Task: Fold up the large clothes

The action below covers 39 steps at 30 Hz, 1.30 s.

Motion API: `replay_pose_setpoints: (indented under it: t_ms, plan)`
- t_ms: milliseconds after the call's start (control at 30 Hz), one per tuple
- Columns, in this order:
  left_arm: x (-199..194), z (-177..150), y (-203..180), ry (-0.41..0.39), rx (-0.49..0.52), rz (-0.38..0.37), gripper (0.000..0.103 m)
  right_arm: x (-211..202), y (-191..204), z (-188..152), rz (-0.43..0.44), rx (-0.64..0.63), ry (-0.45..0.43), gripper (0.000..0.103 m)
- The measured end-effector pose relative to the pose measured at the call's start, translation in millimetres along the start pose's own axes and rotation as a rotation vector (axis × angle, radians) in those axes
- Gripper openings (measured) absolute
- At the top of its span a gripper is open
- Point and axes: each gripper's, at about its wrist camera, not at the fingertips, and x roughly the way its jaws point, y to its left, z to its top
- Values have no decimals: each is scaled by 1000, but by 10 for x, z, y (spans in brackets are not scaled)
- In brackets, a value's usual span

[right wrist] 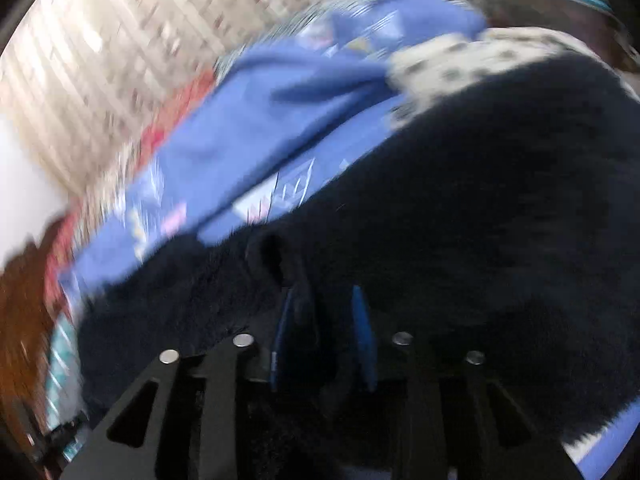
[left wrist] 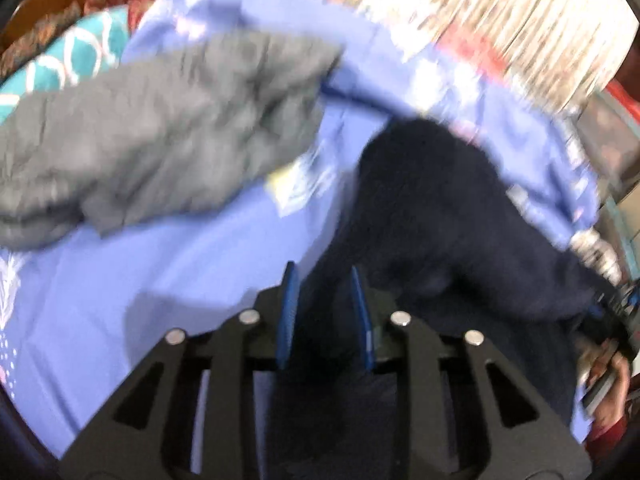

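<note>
Black linkage and blue pads of the left gripper [left wrist: 325,276] sat closest, with the dark navy garment [left wrist: 432,216] bunched between the 2 pads, so the jaws looked clamped on it, narrow gap, cloth filling it. Right gripper [right wrist: 322,296] same story: fuzzy navy fabric pinched between its pads, w/ a small fold or opening just ahead of the jaws. Garment looked thick, fleecy, soft, prob. fairly heavy for cloth and floppy, no stiffness, not slippery; best taken at an edge or hem w/ both grippers well apart so it hangs flat. It spread ahead and right of both jaws, over a blue sheet [left wrist: 168,288]. Grey garment [left wrist: 152,128] lay ahead-left of the left jaws. Both views were motion-blurred, so exact tilt of the hands can't be told.
</note>
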Motion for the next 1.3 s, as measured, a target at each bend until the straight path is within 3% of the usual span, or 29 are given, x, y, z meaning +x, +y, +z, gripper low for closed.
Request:
replay_pose_setpoints:
  t_ms: [100, 167, 233, 300, 400, 467, 500, 533, 633, 767, 1033, 1133, 1233, 1300]
  plan:
    - [-82, 261, -313, -78, 80, -51, 27, -340, 158, 84, 23, -21, -136, 57]
    - [37, 440, -568, -97, 153, -83, 27, -425, 403, 85, 95, -109, -148, 57]
    - [239, 531, -805, -119, 226, -84, 27, -360, 714, 21, 192, -225, -90, 57]
    - [449, 540, -936, -111, 272, -71, 27, -82, 1041, -121, 254, -369, 38, 57]
    - [949, 532, -1079, -61, 330, 15, 27, 497, 1140, -263, 166, -471, 198, 57]
    - [1387, 470, -997, 9, 337, 133, 27, 907, 912, -196, 23, -425, 247, 57]
    - [1505, 434, -941, 36, 329, 160, 27, 1032, 716, -124, -20, -378, 234, 57]
    - [1647, 385, -860, 62, 317, 152, 28, 1087, 521, -63, 4, -319, 212, 57]
    - [1672, 226, -931, -6, 371, 170, 28, 1186, 299, -69, 56, -233, 179, 54]
    - [1684, 96, -971, -78, 390, 199, 28, 1204, 431, -231, -8, -305, 130, 54]
    - [1727, 40, -1013, -107, 423, 240, 27, 1218, 446, -178, -28, -334, 119, 54]
    - [1725, 44, -1012, -103, 423, 241, 27, 1020, 568, -121, -34, -342, 120, 54]
    - [1728, 43, -1013, -104, 421, 243, 27, 599, 819, -124, -80, -387, -36, 58]
    - [1726, 51, -1007, -105, 417, 238, 27, 445, 1020, -175, -36, -427, -69, 61]
